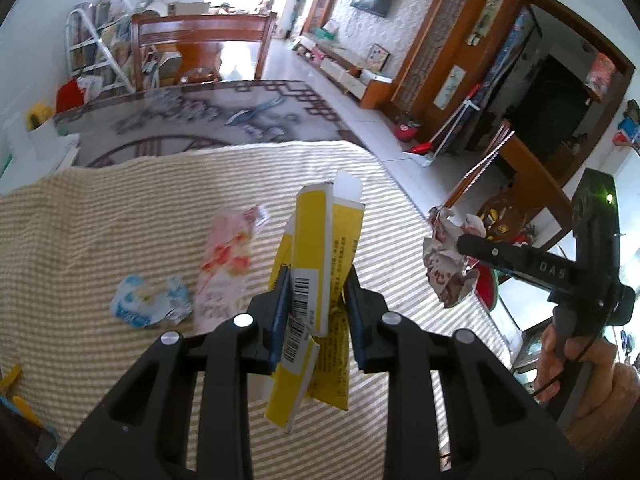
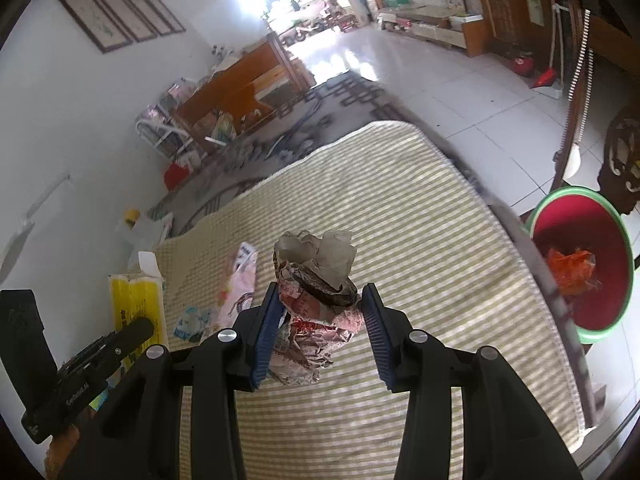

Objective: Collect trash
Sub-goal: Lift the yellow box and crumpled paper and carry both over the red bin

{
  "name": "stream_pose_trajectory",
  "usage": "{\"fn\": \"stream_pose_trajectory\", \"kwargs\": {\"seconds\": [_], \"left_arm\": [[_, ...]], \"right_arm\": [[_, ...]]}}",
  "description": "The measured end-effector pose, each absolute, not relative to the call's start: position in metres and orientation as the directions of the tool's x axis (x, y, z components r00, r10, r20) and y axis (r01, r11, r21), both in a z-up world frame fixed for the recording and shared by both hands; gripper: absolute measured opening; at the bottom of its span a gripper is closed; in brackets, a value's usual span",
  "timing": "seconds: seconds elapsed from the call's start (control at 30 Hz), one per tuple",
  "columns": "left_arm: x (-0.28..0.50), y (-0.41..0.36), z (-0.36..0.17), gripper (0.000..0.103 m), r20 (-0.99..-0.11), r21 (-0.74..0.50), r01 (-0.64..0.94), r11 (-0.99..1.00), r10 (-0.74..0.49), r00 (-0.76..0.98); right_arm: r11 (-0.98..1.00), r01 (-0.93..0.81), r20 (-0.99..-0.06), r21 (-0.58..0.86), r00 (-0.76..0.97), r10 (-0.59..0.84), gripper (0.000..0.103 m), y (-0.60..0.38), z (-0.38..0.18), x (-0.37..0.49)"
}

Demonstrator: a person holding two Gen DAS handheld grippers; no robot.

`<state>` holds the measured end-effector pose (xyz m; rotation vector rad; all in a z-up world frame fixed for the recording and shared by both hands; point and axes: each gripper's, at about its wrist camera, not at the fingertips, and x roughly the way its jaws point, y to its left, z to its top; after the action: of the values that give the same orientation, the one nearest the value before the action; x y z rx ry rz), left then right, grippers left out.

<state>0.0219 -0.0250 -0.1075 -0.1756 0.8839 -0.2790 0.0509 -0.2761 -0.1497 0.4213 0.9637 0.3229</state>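
both jaws loaded with trash above the striped cloth

the left gripper (image 1: 316, 304) has its jaws clamped on a flattened yellow carton (image 1: 316, 264), which stands nearly upright between the blue pads (image 1: 280, 312). the carton's barcode side faces the left pad, its open white flap rises above the jaws, and its lower end hangs down below them, off the cloth.

the right gripper (image 2: 320, 320) has its jaws closed on a crumpled paper wad (image 2: 316, 300) printed in red. the wad bulges above the fingertips and sags beneath them. the left pad presses straight into it; the right pad meets it only at its upper edge. in the left wrist view the same wad (image 1: 452, 260) is held out beyond the right edge of the cloth.

on the striped cloth (image 1: 100, 240) covering the worktop lie two more pieces: a pink wrapper (image 1: 224, 264) stretched lengthwise and a crumpled blue and white wrapper (image 1: 150, 306) just beside it to the left, both ahead and left of the left jaws.

a red basin (image 2: 584, 264) with a green rim sits on the floor off the cloth's right edge, with an orange scrap (image 2: 572, 268) inside it.
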Motion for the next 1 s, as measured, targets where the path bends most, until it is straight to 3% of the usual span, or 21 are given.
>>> {"fn": "stream_pose_trajectory", "kwargs": {"seconds": [1.0], "left_arm": [[0.068, -0.145, -0.109, 0.026, -0.737, -0.284, 0.229, 0.931, -0.365, 0.570]], "right_arm": [[0.879, 0.005, -0.740, 0.477, 0.543, 0.398, 0.041, -0.393, -0.159, 0.077]]}}
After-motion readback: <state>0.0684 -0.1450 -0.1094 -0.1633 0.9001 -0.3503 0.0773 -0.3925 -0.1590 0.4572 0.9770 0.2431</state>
